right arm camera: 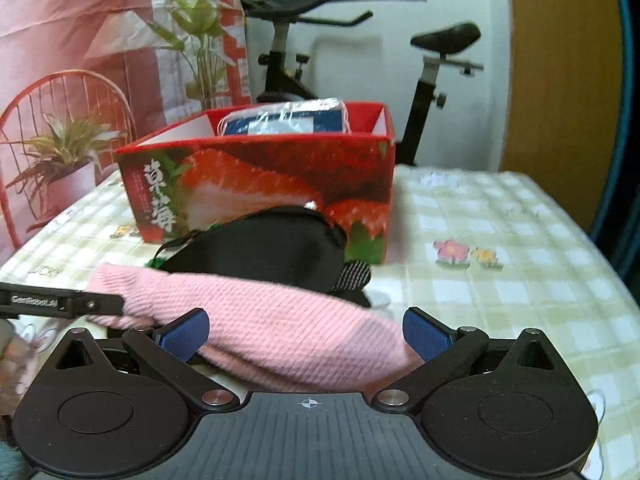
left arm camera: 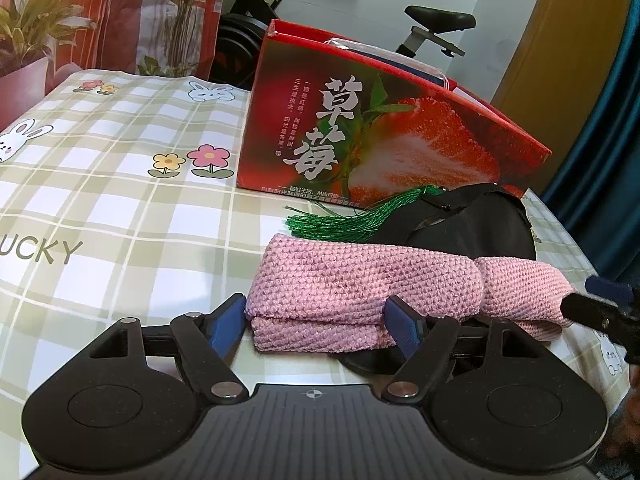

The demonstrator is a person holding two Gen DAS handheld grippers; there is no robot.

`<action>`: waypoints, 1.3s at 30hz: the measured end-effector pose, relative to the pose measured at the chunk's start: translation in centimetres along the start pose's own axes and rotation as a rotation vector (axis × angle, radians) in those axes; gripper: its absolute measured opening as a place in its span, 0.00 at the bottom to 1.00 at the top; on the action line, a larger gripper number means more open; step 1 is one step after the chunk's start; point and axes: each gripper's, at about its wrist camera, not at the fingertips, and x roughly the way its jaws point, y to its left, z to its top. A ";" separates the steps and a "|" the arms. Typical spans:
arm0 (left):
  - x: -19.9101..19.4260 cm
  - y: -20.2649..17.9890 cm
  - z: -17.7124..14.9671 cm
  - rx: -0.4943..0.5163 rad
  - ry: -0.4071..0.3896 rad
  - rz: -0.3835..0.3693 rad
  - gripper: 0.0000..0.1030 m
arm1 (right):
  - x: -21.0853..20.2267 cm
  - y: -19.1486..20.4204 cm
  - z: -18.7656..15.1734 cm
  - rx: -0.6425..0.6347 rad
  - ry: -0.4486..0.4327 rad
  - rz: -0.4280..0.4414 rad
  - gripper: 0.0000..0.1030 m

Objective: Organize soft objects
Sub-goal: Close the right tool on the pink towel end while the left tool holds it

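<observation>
Pink knit scarf (left arm camera: 360, 292) is what we're sorting right now. It's folded over on itself and lying across the checked worktop (left arm camera: 120, 208), just in front of the red strawberry box (left arm camera: 380, 128), with a black fabric pouch (left arm camera: 472, 224) and a green tassel (left arm camera: 340, 220) tucked between scarf and box.

Our left tool (left arm camera: 320, 326) has its blue pads apart, one on each side of the folded end. The near pad looks like it touches the knit, but we wouldn't call it a clamp. Our right tool (right arm camera: 306, 334) is spread wide too, with the other end of the scarf draped between the fingers, not pinched as far as we can see.

How we'd do this bit: close both tools on the full thickness of the fold so no layer slips, lift both ends evenly so the middle doesn't sag and drag the pouch or tassel along, then carry it over the box rim. There's already a plastic-wrapped blue bundle (right arm camera: 284, 118) inside the box, so we'd aim for the free space next to it.

Readable stuff: the box has big white characters "草莓" on the side, the cloth says "UCKY" near its left edge (start cut off), and the left tool's arm reads "GenRobot.AI" in the right wrist view.
</observation>
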 end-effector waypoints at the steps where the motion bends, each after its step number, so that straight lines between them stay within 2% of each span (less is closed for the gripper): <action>1: 0.0 0.0 0.0 -0.002 0.000 -0.002 0.75 | 0.0 0.1 -0.1 0.002 0.003 0.004 0.99; 8: 0.0 0.1 -0.1 0.001 -0.002 -0.005 0.75 | 1.4 0.0 -0.4 0.062 0.069 0.050 0.97; 15: 0.1 -0.2 -0.1 0.015 -0.003 0.001 0.75 | 3.9 -1.8 0.0 0.228 0.144 0.102 0.92; 21: 0.1 -0.2 -0.2 0.025 -0.003 0.002 0.76 | 3.7 -1.3 1.0 0.226 0.100 0.129 0.69; 23: 0.1 -0.2 -0.2 0.027 -0.003 0.002 0.76 | 3.5 -1.1 1.5 0.218 0.090 0.135 0.57; 26: 0.1 -0.2 -0.2 0.026 -0.003 0.002 0.76 | 2.8 -0.7 2.4 0.194 0.061 0.125 0.50; 30: 0.2 -0.3 -0.3 0.029 -0.003 0.004 0.76 | 1.0 1.4 3.6 0.048 -0.029 0.090 0.44; 33: 0.2 -0.4 -0.3 0.031 -0.003 0.005 0.76 | 0.2 2.5 4.3 -0.017 -0.081 0.120 0.40; 36: 0.2 -0.4 -0.3 0.031 -0.003 0.004 0.76 | 0.5 2.8 4.7 -0.035 -0.089 0.145 0.35; 39: 0.2 -0.4 -0.3 0.030 -0.004 0.004 0.76 | 1.5 2.3 4.4 -0.016 -0.078 0.134 0.27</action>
